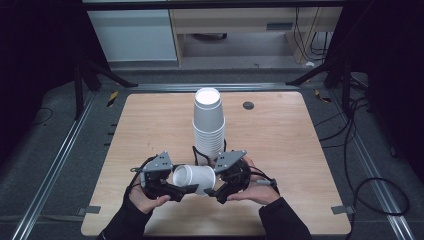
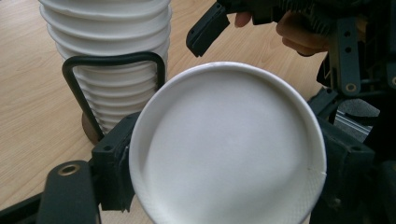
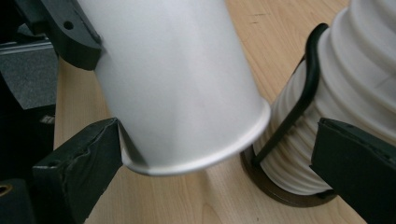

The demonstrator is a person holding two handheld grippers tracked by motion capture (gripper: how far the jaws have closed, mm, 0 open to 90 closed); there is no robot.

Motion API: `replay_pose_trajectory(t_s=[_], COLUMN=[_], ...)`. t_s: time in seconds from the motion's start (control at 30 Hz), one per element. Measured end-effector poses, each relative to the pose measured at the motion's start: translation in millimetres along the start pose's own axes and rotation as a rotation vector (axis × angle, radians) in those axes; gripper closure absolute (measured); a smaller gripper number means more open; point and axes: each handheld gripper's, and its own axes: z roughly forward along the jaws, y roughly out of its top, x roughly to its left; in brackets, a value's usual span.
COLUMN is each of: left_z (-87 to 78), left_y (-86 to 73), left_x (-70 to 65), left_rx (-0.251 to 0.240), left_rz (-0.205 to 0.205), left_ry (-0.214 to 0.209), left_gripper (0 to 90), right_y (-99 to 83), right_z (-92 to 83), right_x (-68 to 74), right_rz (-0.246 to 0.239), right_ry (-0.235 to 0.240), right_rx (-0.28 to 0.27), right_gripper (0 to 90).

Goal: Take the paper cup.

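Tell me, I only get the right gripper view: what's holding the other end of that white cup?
Observer: The left gripper has it, with its jaws pressed on either side of the open mouth of the cup.
Operator: Is anything inside it?
Observer: No. The left gripper view looks straight in, and it's empty.
Operator: How tall is the ribbed stack beside me?
Observer: In the high view the stack of cups stands upside down in its wire holder and rises well above both grippers.
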Motion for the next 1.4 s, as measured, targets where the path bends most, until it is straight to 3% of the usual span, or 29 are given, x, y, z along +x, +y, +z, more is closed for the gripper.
replay_pose_trajectory(t_s=[0.23,0.37,0.67,0.93,1.13,1.4], left_z=[-2.9,-7.8,-11.2,-8.4,-6.4,-1.8], left_y=[-1.3,-1.7,1.9,5.3,6.9,8.6], left_x=[3.4,7.3,5.2,1.3,-2.5,-9.2], left_rx=[-0.002,-0.027,-0.089,-0.118,-0.131,-0.118], left_rz=[-0.001,-0.011,0.014,0.034,0.045,0.063], left_ry=[0.001,-0.006,-0.071,-0.117,-0.145,-0.185], left_gripper=[21.2,21.3,21.2,21.1,21.2,21.2], right_y=[-2.3,-6.0,-18.8,-18.4,-17.4,-15.9], right_z=[-10.3,-16.7,-22.3,-14.6,-5.9,-0.7], right_x=[-2.6,-3.2,-1.2,0.6,1.9,5.4], right_rz=[0.013,0.027,0.067,0.073,0.065,0.049], right_ry=[-0.006,0.009,0.061,0.129,0.150,0.197], right_rx=[-0.018,-0.029,-0.065,-0.111,-0.105,-0.127], right_gripper=[2.4,2.7,2.7,3.1,3.1,3.0])
